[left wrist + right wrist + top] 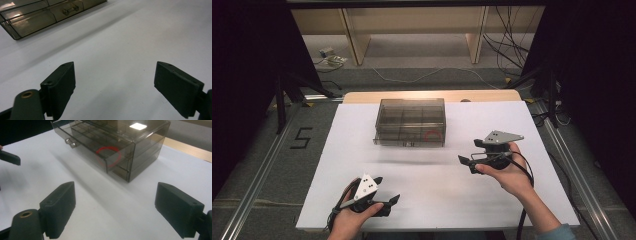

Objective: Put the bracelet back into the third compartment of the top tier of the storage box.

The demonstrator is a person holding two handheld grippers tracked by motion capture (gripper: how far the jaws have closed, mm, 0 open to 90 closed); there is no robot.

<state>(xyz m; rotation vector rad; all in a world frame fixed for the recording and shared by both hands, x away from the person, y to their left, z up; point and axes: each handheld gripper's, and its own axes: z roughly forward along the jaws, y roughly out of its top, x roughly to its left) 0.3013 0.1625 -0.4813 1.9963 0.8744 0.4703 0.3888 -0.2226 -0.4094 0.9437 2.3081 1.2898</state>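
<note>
A smoky see-through drawer box stands at the far middle of the white board. One drawer sticks a little way out of its front, with a small handle. A red ring lies inside at the front right corner, also visible as the red ring through the box. My left gripper rests open near the front edge, its jaws wide over bare board. To the right of the box, my right gripper is open, pointing at that corner, with nothing between its jaws.
A wooden strip edges the table behind the box. Beyond it are a wooden shelf frame and loose cables on the floor. Metal rails run along both sides. The left gripper's fingertip shows at the left.
</note>
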